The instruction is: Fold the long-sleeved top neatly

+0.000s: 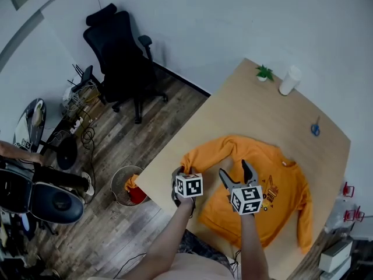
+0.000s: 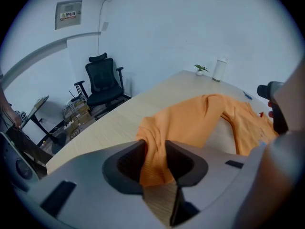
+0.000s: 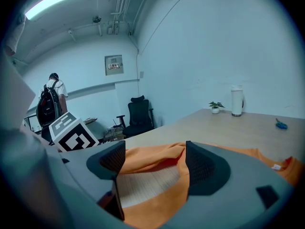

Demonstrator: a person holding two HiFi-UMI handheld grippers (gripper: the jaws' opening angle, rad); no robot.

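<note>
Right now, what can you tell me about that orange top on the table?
The orange top is a soft knit long-sleeved sweatshirt with a small chest print, lying spread and slightly rumpled, front up, on the pale wooden table. One sleeve runs straight along its side. The other bends across toward the left gripper, whose jaws pinch its ribbed end. The right gripper hangs over the body fabric, jaws apart.

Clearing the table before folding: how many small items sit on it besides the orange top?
3: a potted plant and a white container at the far corner, and a small blue tool near the right edge. The orange top could hide more.
</note>
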